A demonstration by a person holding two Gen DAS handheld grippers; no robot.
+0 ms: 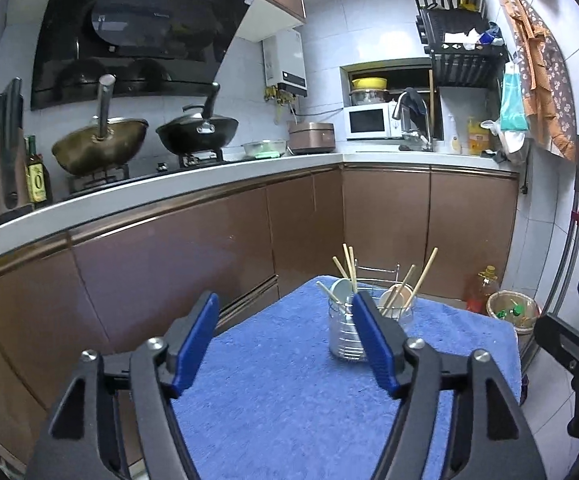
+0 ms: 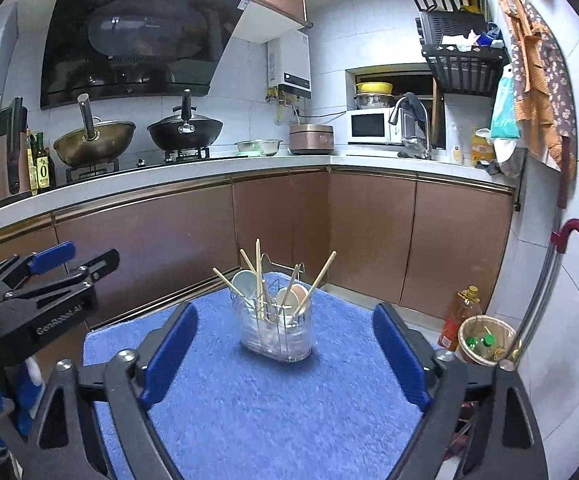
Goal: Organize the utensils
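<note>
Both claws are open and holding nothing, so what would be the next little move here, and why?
Probably none beyond drawing back: the chopsticks and spoons already stand in the holder, no utensil lies loose on the blue towel, and the left gripper and right gripper are open and empty.

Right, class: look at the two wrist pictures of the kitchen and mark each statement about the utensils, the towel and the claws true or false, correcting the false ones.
1. The chopsticks stand in a clear holder. True.
2. The holder sits on a red towel. False: the towel is blue.
3. The right claw is clamped on the holder. False: it is open and empty, short of the holder.
4. Spoons share the holder with the chopsticks. True.
5. The left claw holds a chopstick. False: it is open with nothing in it.
</note>
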